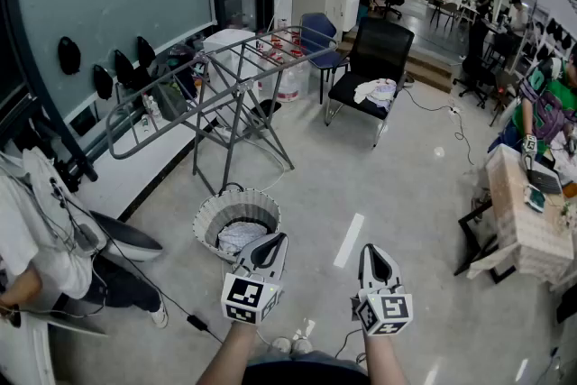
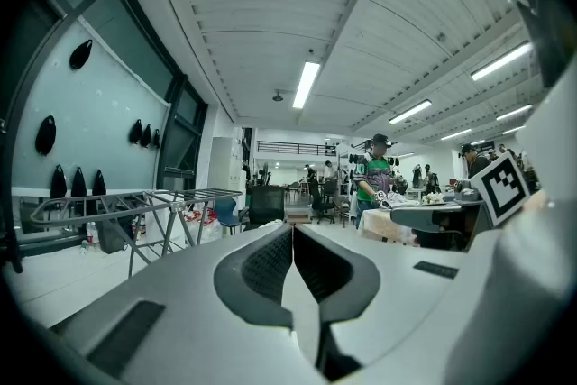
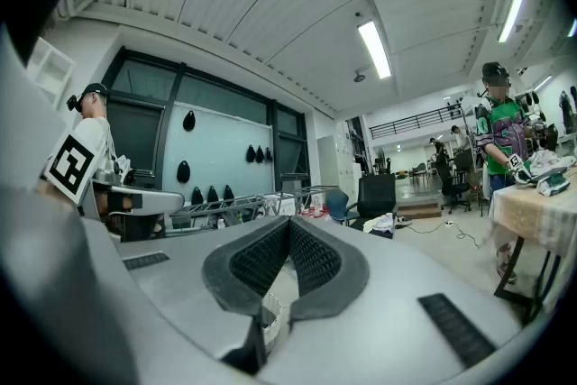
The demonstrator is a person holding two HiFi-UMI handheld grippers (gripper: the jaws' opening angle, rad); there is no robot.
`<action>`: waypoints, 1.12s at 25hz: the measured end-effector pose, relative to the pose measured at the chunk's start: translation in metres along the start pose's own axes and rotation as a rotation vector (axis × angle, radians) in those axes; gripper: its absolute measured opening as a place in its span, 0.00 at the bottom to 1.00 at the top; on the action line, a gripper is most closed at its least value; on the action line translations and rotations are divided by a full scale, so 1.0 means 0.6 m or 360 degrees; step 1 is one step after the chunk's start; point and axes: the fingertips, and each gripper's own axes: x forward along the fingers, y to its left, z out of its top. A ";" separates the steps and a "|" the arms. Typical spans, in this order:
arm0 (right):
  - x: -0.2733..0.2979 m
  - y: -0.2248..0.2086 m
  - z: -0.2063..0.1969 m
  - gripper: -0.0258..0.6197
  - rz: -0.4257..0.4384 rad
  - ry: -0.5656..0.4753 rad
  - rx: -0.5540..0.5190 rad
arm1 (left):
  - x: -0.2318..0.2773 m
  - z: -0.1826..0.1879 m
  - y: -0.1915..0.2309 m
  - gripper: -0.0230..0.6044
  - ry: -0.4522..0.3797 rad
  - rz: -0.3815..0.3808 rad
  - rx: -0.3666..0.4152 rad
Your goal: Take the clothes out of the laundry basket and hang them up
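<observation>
White clothes point(image 1: 239, 237) are being left in the laundry basket point(image 1: 209, 219) at 11 o'clock; left gripper point(image 1: 273, 240) and right gripper point(image 1: 372, 251) are being kept closed on nothing, pre-grab probably.

Right gripper point(image 3: 288, 224) is held level with its jaws pressed together on nothing, and past them there's the drying rack point(image 3: 239, 205), a black chair point(image 3: 376, 192) with some clothes point(image 3: 386, 222) on it, plus a person in green point(image 3: 501, 140) by a table point(image 3: 541, 205) off right.
</observation>
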 end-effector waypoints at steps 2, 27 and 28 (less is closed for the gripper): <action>0.002 0.009 0.001 0.04 0.0012 -0.0008 0.0000 | -0.005 -0.002 0.005 0.07 0.0005 0.0004 -0.0003; 0.009 0.043 -0.016 0.04 0.0129 0.0006 0.0091 | -0.013 -0.028 0.007 0.08 0.0014 -0.0113 -0.0133; 0.012 0.045 -0.016 0.08 0.0136 0.0003 0.0107 | -0.014 -0.029 0.011 0.12 0.0015 -0.0113 -0.0142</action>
